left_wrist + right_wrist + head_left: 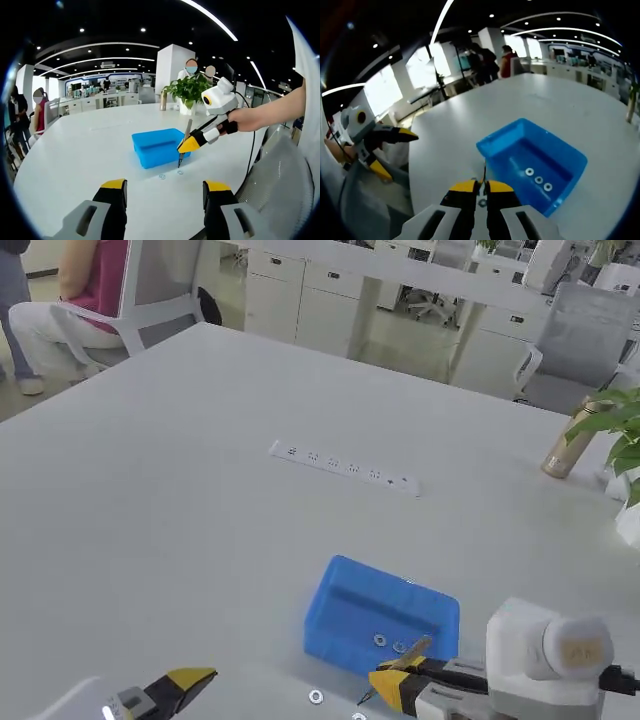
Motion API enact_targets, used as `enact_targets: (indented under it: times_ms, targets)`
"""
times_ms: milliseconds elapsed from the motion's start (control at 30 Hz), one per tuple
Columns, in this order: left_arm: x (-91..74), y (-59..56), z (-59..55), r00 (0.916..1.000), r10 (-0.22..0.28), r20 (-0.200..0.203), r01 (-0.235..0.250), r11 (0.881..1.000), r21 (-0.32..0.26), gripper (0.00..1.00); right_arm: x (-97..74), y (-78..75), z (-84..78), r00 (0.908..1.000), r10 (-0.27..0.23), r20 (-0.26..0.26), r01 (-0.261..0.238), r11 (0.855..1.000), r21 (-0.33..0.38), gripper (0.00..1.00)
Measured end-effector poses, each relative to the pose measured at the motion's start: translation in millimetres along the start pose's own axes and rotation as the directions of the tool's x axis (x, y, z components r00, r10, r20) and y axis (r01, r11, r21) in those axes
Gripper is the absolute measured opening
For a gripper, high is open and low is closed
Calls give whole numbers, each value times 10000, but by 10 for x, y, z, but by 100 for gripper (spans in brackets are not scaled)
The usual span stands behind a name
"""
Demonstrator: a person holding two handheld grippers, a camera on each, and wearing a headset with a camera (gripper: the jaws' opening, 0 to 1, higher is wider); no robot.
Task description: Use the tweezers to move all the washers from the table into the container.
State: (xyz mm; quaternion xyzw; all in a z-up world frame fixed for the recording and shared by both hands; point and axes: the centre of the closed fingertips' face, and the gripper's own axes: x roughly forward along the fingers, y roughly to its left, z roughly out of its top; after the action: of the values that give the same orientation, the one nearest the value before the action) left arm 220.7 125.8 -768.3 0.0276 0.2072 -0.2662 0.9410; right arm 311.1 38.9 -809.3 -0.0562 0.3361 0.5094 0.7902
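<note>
The blue container stands on the white table with three washers inside, two of them visible from the head view. Two washers lie on the table in front of it. My right gripper is shut on the tweezers, whose tips point down near the container's front wall, just above the loose washers. My left gripper hovers open and empty to the left, off the container.
A white power strip lies mid-table beyond the container. A potted plant and a brass-coloured bottle stand at the far right. People sit or stand around desks in the background. A grey chair back is close on the right.
</note>
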Motion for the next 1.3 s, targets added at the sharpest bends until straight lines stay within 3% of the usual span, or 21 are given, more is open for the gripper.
enact_targets:
  times_ms: [767,900,1100,1300]
  targets:
    - [1,5,-12,10000,-4,-74,5,10000,36,60,25,92,-147,9973,27,-736,-81,9973,-730,4]
    - [-2,5,-12,10000,6,-74,-5,10000,43,59,31,105,-155,9958,-6,-916,-127,9895,-1442,4]
    - [-1,2,-25,9999,-4,-140,5,9999,108,59,53,207,-186,9923,-33,-1240,-300,9636,-2658,4]
    - [-1,3,-30,9999,9,-165,-7,9999,123,58,61,158,-187,9924,-52,-1228,-296,9594,-2804,3]
